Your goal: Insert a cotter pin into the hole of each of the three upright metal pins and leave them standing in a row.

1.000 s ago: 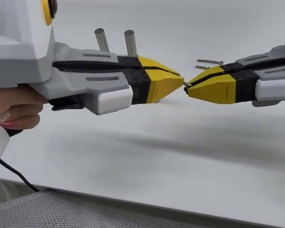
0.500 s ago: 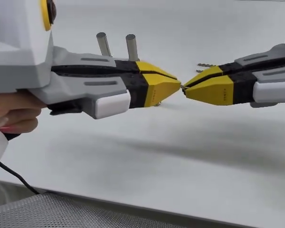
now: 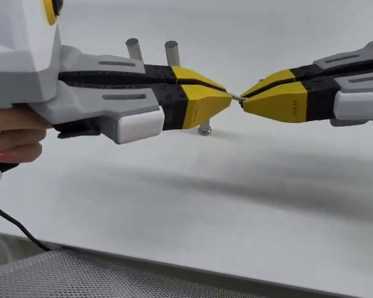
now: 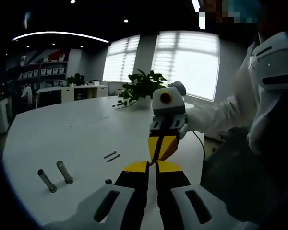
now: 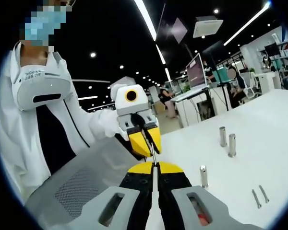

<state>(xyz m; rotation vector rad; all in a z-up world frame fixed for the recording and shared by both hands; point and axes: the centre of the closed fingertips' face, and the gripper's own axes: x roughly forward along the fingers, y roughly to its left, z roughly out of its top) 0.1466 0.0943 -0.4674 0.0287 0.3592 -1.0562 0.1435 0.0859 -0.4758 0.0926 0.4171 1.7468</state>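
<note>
cotter pin [image 3: 237,98]: in the air, bridging both gripper tips, above the worktop [image 3: 236,205]
left gripper [image 3: 228,99]: jaws closed, nipping one end
right gripper [image 3: 244,103]: jaws closed on the other end
handling: likely light, thin, slippery wire that bends easily; grip near the head, legs free
metal pin [image 3: 204,129]: upright below the tips, likely tips easily

No legible text, label or number anywhere.

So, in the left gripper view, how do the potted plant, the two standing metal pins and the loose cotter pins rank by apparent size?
1. potted plant, largest though farthest.
2. left metal pin and right metal pin: alike, no ranking between them.
3. cotter pins, thinnest and smallest.
</note>
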